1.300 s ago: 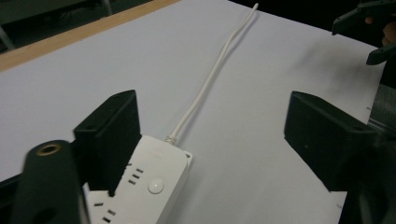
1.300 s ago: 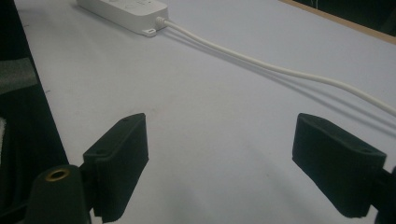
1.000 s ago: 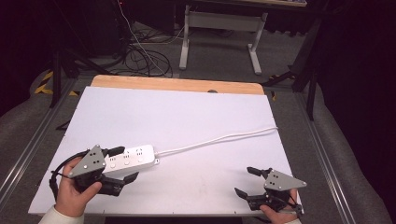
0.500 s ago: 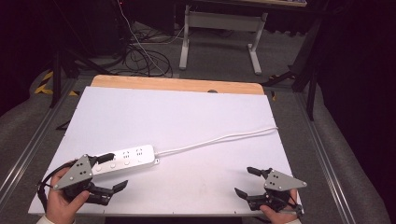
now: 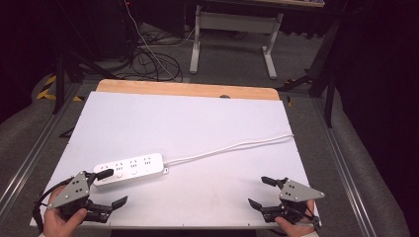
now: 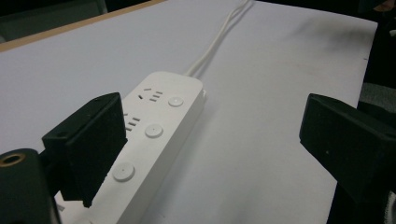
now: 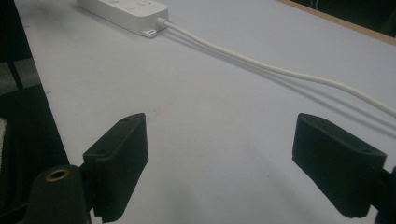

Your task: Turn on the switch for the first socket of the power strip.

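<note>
Left claw: the left claw (image 5: 109, 188) sits at about 7 o'clock on the surface, held in a hand (image 5: 58, 221), jaws spread wide with nothing between them; one jaw tip lies over the near end of the power strip.
Right claw: the right claw (image 5: 263, 191) sits at about 5 o'clock near the front edge, jaws spread and empty, well apart from the strip.
Surface: the white surface (image 5: 197, 123) carries the strip and cord; a wooden strip (image 5: 188, 89) runs along its far edge at 12 o'clock.
Power strip: the white power strip (image 5: 129, 168) lies flat just beyond the left claw, roughly at 8 o'clock, long side running left to right.
Left claw view: the power strip (image 6: 154, 135) shows round buttons beside its sockets, detail too small to make out from the high view; the left jaw overlaps its near part.
Right claw view: the strip's cord end (image 7: 126, 11) shows a small mounting tab at the corner, far off past the open jaws.
Cord: the white cord (image 5: 232, 147) leaves the strip's right end and runs toward 3 o'clock, reaching the surface's right edge.
Beyond: on the floor, dark cables (image 5: 148, 57) and a white stand's legs (image 5: 232, 34).
</note>
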`<state>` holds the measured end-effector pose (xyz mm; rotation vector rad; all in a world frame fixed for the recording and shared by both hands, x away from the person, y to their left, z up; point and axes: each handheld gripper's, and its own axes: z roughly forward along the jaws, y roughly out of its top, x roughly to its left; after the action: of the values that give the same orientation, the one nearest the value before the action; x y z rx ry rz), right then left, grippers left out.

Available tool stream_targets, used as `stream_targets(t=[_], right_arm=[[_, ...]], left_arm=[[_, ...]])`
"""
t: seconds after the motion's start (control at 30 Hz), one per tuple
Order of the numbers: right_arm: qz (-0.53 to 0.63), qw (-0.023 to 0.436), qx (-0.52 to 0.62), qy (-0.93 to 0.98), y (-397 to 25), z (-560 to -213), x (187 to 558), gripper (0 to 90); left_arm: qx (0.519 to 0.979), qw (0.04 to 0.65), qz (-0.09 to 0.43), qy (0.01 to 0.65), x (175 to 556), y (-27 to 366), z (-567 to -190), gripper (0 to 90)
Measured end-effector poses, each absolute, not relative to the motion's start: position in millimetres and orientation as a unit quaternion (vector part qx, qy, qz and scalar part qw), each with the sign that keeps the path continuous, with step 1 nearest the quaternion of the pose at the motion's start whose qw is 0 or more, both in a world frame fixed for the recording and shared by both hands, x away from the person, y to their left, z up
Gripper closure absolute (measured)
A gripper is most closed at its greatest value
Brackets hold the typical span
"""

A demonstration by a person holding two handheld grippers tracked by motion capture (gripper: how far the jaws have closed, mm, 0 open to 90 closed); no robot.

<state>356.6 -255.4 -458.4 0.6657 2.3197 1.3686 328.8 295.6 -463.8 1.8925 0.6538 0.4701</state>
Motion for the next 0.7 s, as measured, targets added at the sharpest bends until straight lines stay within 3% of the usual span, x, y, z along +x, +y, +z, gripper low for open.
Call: stream_targets(t=[0.23, 0.7], right_arm=[[0.485, 0.182, 0.237, 0.822, -255.7, -458.9, 357.0, 19.2], [0.484, 0.181, 0.238, 0.823, -255.8, -459.4, 357.7, 19.2]], left_arm=[[0.784, 0.509, 0.176, 0.309, 329.0, 299.0, -474.8, 10.2], [0.793, 0.505, 0.178, 0.289, 329.4, 290.0, -482.3, 10.9]])
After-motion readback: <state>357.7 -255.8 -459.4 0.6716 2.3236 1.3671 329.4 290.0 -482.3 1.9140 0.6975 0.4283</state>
